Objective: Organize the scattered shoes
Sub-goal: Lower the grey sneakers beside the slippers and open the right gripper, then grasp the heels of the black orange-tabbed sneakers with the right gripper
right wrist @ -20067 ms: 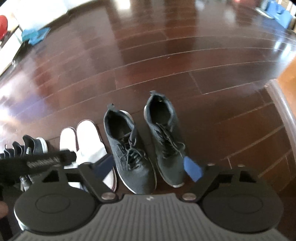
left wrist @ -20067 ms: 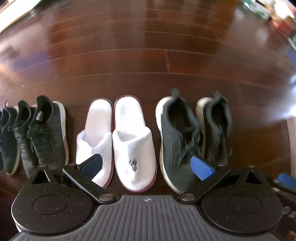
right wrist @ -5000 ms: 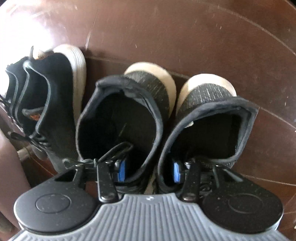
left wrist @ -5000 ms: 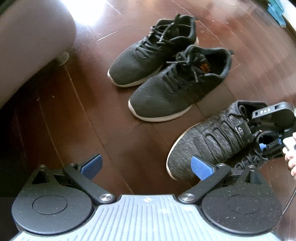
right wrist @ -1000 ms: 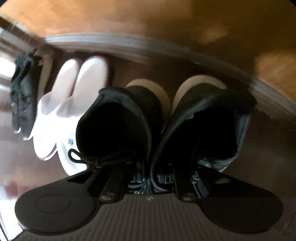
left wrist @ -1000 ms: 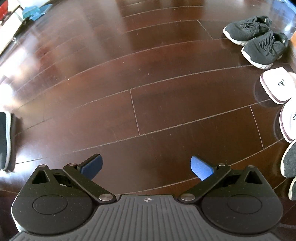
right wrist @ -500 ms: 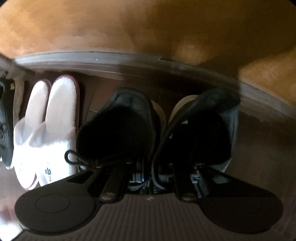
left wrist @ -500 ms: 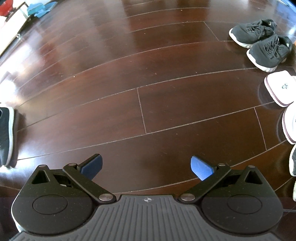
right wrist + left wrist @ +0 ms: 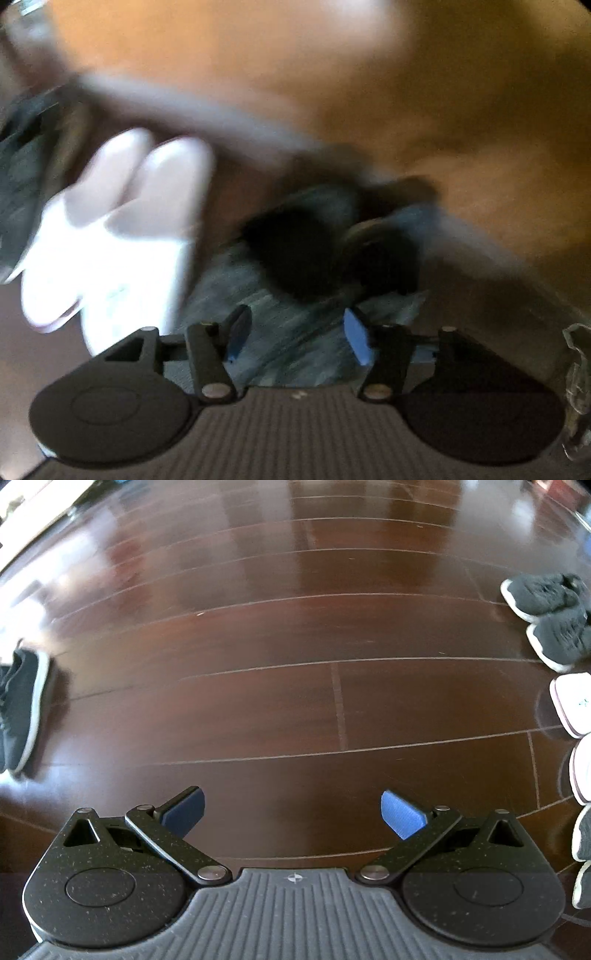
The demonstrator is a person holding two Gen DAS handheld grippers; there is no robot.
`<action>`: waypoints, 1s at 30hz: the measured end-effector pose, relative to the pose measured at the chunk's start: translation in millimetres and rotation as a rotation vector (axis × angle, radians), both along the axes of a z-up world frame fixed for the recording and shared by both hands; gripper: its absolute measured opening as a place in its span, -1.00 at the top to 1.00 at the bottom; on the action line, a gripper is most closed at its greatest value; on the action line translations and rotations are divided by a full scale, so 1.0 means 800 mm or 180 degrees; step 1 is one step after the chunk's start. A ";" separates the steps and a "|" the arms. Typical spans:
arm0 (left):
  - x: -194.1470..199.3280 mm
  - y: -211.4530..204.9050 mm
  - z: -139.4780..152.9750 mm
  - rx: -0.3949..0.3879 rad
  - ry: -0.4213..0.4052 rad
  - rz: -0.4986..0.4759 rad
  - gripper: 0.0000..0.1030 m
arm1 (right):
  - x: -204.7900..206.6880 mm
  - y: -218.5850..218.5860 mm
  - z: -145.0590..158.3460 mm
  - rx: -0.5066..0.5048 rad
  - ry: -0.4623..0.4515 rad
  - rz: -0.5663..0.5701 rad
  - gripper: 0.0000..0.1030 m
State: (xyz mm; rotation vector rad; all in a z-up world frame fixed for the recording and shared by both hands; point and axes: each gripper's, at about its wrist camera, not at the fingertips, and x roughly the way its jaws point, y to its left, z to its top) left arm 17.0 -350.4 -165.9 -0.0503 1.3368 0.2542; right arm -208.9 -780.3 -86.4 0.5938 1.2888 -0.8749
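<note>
The right wrist view is blurred. My right gripper (image 9: 295, 336) is open, its blue pads apart just short of the grey sneaker pair (image 9: 303, 258), which lies on the floor by the baseboard, right of the white slippers (image 9: 122, 236). My left gripper (image 9: 291, 812) hangs open over bare floor with nothing between its fingers. A lone black sneaker (image 9: 22, 709) lies at the far left of the left wrist view. Along that view's right edge runs the row: dark sneakers (image 9: 546, 616), white slippers (image 9: 572, 705) and grey sneaker toes (image 9: 581, 842).
Dark wooden floor (image 9: 295, 664) stretches ahead of the left gripper. An orange wall (image 9: 369, 92) with a dark baseboard (image 9: 229, 114) backs the shoe row. Another dark sneaker (image 9: 18, 192) lies left of the slippers.
My right gripper has opened and drawn back out of the grey sneakers, which now lie beside the slippers. The left view has swung so the black sneaker shows more at the left.
</note>
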 end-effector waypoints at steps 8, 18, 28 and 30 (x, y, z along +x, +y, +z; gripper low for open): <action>-0.018 0.152 0.047 -0.0056 -0.0256 0.0779 -0.99 | 0.135 0.289 0.000 0.0674 -0.0174 0.1674 -0.58; -0.099 0.385 0.073 0.0088 -0.0277 0.1895 -0.99 | 0.236 0.739 0.002 0.1541 -0.0444 0.3524 -0.58; -0.164 0.531 0.078 -0.0182 -0.0358 0.2869 -0.99 | 0.279 1.031 0.002 0.2079 -0.0361 0.3998 -0.42; -0.177 0.545 0.075 -0.0181 -0.0347 0.2971 -0.99 | 0.292 1.068 0.005 0.2139 -0.0343 0.4007 -0.41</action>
